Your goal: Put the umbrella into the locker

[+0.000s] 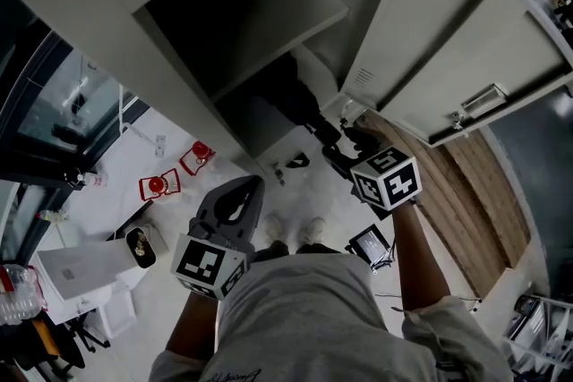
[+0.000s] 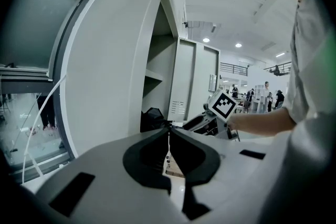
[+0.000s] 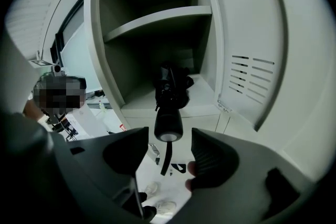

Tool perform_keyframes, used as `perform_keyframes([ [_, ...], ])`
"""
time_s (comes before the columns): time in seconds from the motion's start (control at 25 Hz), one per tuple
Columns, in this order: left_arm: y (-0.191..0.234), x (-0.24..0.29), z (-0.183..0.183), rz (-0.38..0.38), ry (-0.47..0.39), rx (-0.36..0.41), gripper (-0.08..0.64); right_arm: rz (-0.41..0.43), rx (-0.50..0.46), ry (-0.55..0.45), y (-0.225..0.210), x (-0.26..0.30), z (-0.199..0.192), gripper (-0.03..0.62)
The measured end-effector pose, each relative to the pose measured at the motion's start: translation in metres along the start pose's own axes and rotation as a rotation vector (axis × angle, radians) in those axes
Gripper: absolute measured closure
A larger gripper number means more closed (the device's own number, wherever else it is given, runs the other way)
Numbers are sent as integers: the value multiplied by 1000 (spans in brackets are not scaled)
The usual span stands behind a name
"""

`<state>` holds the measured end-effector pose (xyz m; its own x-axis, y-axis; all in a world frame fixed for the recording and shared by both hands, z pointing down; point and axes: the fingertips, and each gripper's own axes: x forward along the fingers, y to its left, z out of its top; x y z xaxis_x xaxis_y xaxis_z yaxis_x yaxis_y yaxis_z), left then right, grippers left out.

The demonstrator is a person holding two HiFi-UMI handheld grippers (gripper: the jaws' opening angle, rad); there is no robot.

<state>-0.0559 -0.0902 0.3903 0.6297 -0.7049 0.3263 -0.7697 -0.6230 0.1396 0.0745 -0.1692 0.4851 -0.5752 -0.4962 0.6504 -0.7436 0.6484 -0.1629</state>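
The black folded umbrella [image 3: 170, 86] lies on the floor of the locker's lower compartment [image 3: 205, 99]. Its round handle end [image 3: 168, 126] sticks out over the front edge, and the strap [image 3: 166, 157] hangs down. My right gripper [image 3: 169, 145] is open, with a jaw on either side of the handle and a gap on both sides. In the head view the right gripper [image 1: 345, 143] is at the locker mouth beside the umbrella [image 1: 300, 98]. My left gripper [image 1: 249, 185] hangs lower left, jaws shut on nothing. Its own view shows the umbrella [image 2: 152, 117] and the right gripper [image 2: 202, 123].
The locker door [image 1: 466, 58] stands open at the right, and a shelf [image 1: 269, 13] sits above the umbrella. Two red items [image 1: 157, 185] [image 1: 197, 155] lie on the white floor at the left. A white box [image 1: 81, 268] is near them. A wooden strip [image 1: 466, 192] runs along the right.
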Motion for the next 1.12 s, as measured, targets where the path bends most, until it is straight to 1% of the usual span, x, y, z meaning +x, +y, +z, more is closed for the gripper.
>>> perform_keyframes([
  [0.16, 2, 0, 0, 6, 3, -1, 540, 23, -10, 4, 3, 5, 2, 325],
  [0.28, 2, 0, 0, 7, 2, 0, 540, 18, -22, 30, 0, 8, -4, 331],
  [0.32, 3, 0, 0, 8, 3, -1, 540, 11, -25, 34, -1, 9, -5, 349],
  [0.36, 3, 0, 0, 10, 4, -1, 540, 5, -26, 36, -1, 9, -6, 386],
  [0.4, 4, 0, 0, 12, 5, -2, 540, 1, -27, 36, -2, 9, -5, 399],
  [0.56, 5, 1, 0, 14, 6, -2, 540, 2, -27, 28, -1, 8, 0, 403],
  [0.76, 6, 3, -1, 12, 8, -2, 540, -22, -50, 29, -2, 6, 0, 405],
  [0.92, 7, 3, 0, 12, 5, -4, 540, -30, -50, -2, -2, 0, 12, 405],
  [1.12, 9, 3, 0, 15, 5, -8, 540, -36, -69, -9, -8, 0, 23, 405],
])
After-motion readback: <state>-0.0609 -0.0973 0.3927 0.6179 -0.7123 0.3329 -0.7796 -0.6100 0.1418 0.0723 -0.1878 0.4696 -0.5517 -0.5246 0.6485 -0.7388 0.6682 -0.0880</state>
